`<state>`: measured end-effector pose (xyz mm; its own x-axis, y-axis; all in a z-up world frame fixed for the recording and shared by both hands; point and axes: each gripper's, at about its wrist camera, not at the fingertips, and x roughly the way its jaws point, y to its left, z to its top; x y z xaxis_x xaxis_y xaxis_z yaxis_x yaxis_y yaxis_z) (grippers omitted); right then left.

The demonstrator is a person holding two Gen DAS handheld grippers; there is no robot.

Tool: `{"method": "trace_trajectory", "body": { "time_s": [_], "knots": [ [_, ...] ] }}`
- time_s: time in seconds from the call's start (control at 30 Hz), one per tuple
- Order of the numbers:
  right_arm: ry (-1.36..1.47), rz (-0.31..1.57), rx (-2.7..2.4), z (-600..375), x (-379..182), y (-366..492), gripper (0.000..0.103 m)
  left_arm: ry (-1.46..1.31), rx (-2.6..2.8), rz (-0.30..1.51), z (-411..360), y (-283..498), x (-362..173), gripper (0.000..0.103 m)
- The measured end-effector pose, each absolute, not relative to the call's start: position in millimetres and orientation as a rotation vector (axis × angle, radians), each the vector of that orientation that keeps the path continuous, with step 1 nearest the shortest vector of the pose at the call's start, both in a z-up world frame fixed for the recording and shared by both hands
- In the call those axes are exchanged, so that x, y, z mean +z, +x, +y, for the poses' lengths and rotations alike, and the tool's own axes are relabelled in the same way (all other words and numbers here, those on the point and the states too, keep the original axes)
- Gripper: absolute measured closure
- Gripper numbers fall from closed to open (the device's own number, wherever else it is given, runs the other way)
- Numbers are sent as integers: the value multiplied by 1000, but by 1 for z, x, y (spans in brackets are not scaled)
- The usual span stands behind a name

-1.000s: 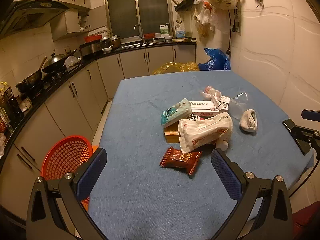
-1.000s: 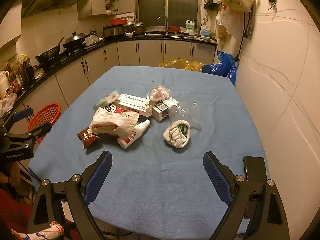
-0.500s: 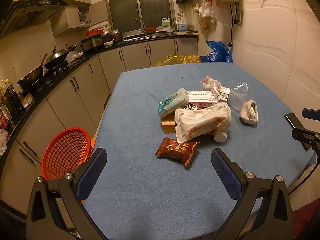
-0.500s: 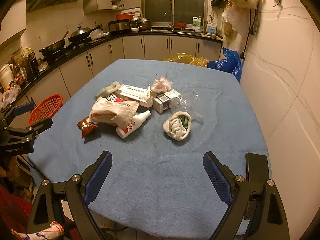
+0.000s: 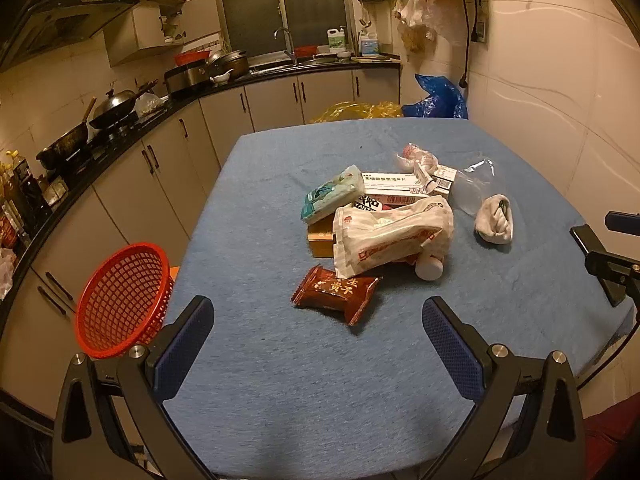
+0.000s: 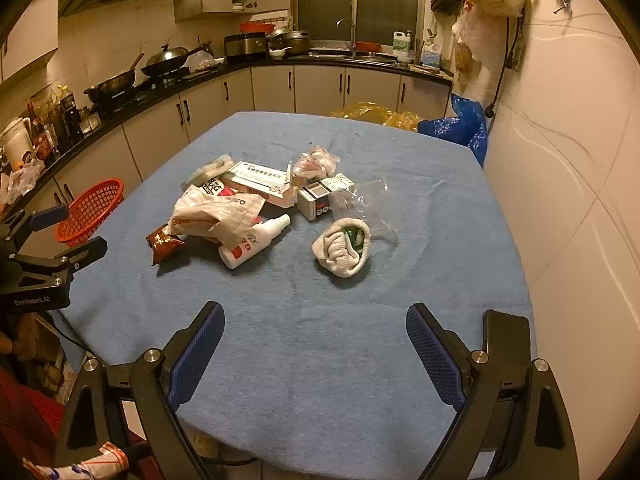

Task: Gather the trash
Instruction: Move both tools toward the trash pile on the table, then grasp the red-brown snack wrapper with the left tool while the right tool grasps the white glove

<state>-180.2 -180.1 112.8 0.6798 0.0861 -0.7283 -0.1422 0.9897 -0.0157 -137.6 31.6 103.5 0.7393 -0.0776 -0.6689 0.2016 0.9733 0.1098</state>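
Task not started: the trash pile (image 5: 380, 224) lies mid-worktop (image 5: 280, 380); the red basket (image 5: 120, 300) beside the worktop's left edge appears empty. Left tool (image 5: 316, 336) and right tool (image 6: 316, 344) stand apart, empty, hovering short of the pile.

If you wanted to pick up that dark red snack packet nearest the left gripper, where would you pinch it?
Probably across the middle of the red snack packet, coming down from above with the left gripper. The packet lies flat on the blue tablecloth, puffed in the middle with thin crimped ends, and its near side is free; the white plastic bag crowds its far edge.
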Motion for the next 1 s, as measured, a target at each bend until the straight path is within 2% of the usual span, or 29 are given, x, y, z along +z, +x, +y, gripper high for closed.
{"method": "trace_trajectory", "body": {
  "time_s": [0.73, 1.0],
  "knots": [
    [-78, 872, 218, -185, 85, -122, 9, 163, -30, 773, 40, -132, 94, 0],
    [30, 952, 221, -198, 60, -90, 9, 154, -14, 825, 46, -125, 87, 0]
  ]
}}
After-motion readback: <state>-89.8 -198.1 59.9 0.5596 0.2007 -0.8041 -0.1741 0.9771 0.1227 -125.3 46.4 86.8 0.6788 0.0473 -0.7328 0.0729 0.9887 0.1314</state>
